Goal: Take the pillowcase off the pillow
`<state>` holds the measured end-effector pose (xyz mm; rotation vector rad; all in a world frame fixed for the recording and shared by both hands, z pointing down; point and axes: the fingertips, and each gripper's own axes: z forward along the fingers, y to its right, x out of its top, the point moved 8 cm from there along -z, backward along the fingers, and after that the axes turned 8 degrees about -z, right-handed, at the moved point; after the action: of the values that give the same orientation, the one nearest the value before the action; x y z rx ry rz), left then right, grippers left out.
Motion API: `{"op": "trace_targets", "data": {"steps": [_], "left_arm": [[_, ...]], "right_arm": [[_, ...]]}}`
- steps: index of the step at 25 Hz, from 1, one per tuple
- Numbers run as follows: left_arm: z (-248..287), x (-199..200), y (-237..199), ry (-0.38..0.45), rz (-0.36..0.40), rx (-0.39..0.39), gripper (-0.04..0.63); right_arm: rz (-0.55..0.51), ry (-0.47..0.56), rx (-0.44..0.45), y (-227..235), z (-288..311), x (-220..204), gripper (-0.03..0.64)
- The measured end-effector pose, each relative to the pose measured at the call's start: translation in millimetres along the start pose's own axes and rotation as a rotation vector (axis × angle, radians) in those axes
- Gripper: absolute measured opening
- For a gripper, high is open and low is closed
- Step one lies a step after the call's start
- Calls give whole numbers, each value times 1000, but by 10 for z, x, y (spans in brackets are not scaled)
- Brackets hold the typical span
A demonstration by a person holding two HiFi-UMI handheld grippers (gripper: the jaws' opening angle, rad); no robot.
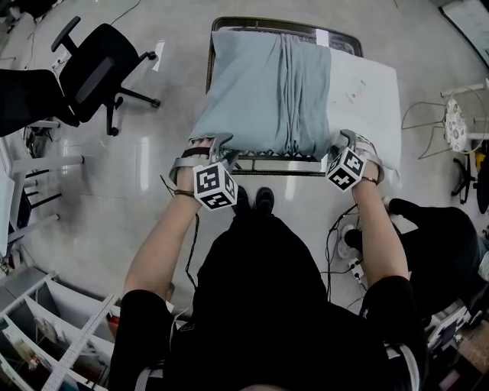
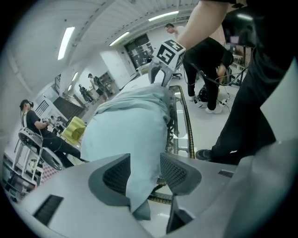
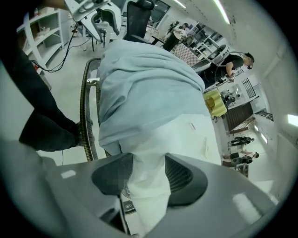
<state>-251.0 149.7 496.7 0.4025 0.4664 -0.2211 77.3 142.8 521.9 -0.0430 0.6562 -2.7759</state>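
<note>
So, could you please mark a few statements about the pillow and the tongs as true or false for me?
The pillowcase is light blue. True.
The pillowcase covers the whole pillow. False: one white end is bare.
White pillow fabric sits between the right tongs. True.
The left tongs hold white fabric too. False: blue pillowcase fabric lies between them.
The pillow lies on the floor. False: it rests on a metal frame.
</note>
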Motion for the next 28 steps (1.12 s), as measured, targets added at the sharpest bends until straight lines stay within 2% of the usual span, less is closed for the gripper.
{"op": "trace_targets", "data": {"steps": [3, 5, 7, 9, 10, 12, 15, 17, 18, 19, 20, 22, 24, 26, 28], "left_arm": [[248, 65, 35, -69, 30, -7, 189], [321, 27, 17, -109, 37, -11, 161], [315, -50, 5, -135, 58, -1, 136], [296, -163, -12, -151, 46, 7, 123], [306, -234, -21, -164, 30, 8, 137], [376, -394, -27, -202, 0, 4, 253], [496, -494, -52, -192, -33, 10, 262], [584, -479, -77, -188, -20, 15, 259], [630, -479, -83, -202, 4, 12, 234], [668, -486, -87, -224, 36, 11, 164], [694, -500, -92, -250, 69, 12, 92], [704, -540, -118, -288, 110, 8, 21], [651, -581, -153, -283, 87, -22, 15], [524, -607, -170, -239, 20, -67, 18], [344, -619, -235, -188, -45, -86, 57]], "right_arm": [[-14, 2, 0, 17, 63, 31, 241], [-45, -2, -5, 7, 140, 47, 249], [-84, -6, -37, -16, 197, 78, 264], [-93, 5, -67, -22, 194, 90, 275], [-88, 18, -74, -21, 171, 80, 280], [-69, 55, -74, -21, 109, 41, 300], [-52, 107, -37, -31, 109, 8, 357], [-67, 114, -7, -30, 254, 47, 371], [-79, 108, 8, -35, 348, 77, 371], [-92, 100, 24, -47, 428, 100, 370], [-105, 91, 40, -60, 480, 110, 356], [-126, 85, 64, -63, 486, 88, 302], [-120, 105, 81, -35, 425, 42, 273], [-98, 122, 91, -25, 354, -3, 273], [-85, 120, 92, -13, 288, -15, 278]]}}
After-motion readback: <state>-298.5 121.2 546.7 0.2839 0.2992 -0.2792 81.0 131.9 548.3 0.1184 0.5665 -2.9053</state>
